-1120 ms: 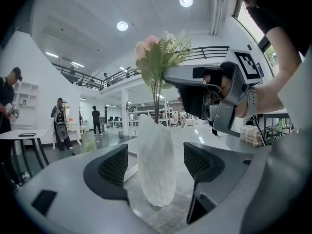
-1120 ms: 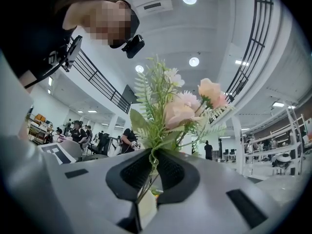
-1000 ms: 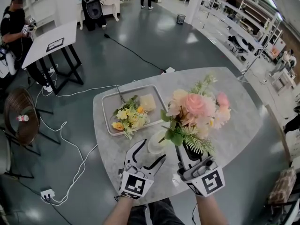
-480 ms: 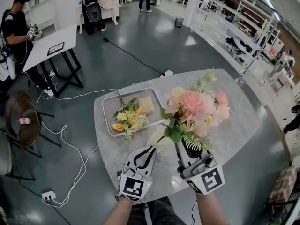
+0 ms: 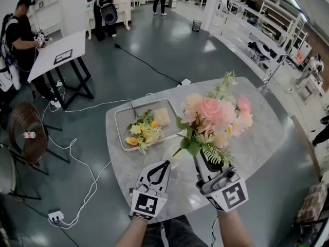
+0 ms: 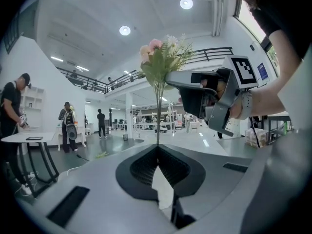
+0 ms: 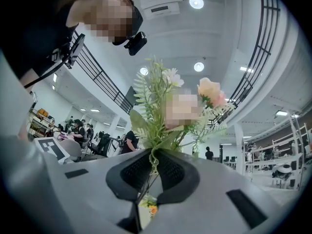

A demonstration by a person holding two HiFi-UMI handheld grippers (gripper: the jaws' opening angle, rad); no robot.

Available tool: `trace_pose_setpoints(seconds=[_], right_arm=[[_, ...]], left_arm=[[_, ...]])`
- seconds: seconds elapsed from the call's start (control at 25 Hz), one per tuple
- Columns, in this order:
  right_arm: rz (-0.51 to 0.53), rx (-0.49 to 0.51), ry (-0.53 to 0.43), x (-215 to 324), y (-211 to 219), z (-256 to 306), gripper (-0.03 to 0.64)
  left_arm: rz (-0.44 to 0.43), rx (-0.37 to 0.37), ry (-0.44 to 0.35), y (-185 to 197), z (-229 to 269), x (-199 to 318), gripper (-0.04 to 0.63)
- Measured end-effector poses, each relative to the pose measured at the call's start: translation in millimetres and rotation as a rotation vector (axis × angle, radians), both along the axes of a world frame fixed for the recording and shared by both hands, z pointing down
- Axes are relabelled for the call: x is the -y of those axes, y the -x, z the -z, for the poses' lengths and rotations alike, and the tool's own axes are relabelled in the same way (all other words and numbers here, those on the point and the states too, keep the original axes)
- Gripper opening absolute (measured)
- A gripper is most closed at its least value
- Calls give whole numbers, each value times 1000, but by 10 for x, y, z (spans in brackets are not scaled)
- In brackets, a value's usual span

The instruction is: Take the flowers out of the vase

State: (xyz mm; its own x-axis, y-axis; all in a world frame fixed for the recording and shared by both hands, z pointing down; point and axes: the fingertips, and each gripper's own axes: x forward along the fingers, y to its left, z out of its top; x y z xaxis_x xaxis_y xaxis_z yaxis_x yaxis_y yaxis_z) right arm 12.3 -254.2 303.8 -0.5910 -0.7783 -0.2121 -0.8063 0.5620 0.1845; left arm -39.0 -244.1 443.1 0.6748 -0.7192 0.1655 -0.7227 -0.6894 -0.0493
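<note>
A bunch of pink flowers (image 5: 213, 117) with green leaves stands up from my right gripper (image 5: 198, 159), which is shut on its stems (image 7: 152, 155). One thin stem (image 6: 157, 111) runs down to the white vase (image 5: 172, 152) on the grey table (image 5: 257, 148). My left gripper (image 5: 166, 164) is shut at the vase's near rim. White (image 6: 161, 189) shows in the slit between its jaws, and the stem rises just past its tips (image 6: 157, 147). A yellow bunch (image 5: 141, 131) lies in the tray (image 5: 121, 118).
The metal tray sits at the table's back left, also holding a pale square block (image 5: 161, 116). A cable (image 5: 87, 184) trails over the floor on the left. A small desk (image 5: 56, 50) and people stand further back.
My left gripper's jaws, wide apart either side of the vase's near rim a second ago, have come together there. The pink bunch and my right gripper have risen a little.
</note>
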Motion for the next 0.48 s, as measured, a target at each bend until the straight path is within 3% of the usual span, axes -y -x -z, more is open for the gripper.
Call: trace_pose_setpoints(seconds=[0.48], right_arm=[[2, -16, -24, -62, 51, 114, 42]], left_arm=[[23, -15, -2, 158, 122, 10, 14]])
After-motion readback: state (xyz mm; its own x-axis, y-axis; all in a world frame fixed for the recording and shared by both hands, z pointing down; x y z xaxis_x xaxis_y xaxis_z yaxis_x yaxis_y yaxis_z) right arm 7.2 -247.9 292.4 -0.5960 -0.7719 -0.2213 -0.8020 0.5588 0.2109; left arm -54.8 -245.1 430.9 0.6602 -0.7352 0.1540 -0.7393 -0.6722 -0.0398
